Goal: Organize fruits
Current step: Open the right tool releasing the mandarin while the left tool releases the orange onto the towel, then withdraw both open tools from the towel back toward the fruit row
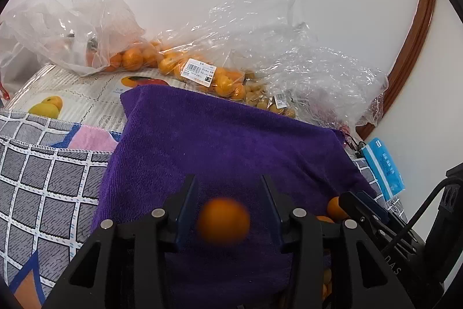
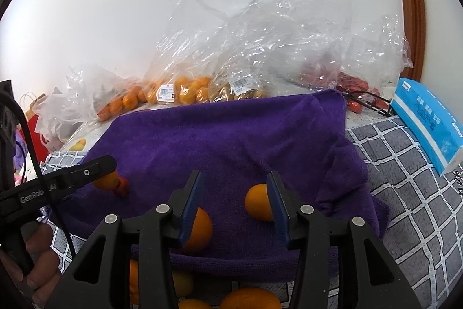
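My left tool point(image 1: 228, 210) is parted with a blurred orange point(image 1: 223, 222) loose between its jaws over the purple towel point(image 1: 220, 135), apparently dropping it there; right tool point(image 2: 235, 207) open, empty.

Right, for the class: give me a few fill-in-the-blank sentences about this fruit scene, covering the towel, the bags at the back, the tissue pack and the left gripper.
1. The towel spread under both grippers is ___ in colour.
2. The bags of fruit along the wall are made of clear ___.
3. The tissue pack lying to the right of the towel is ___ and white.
4. The small round fruit between the open fingers of the left gripper is ___ in colour.

Missing words: purple; plastic; blue; orange.
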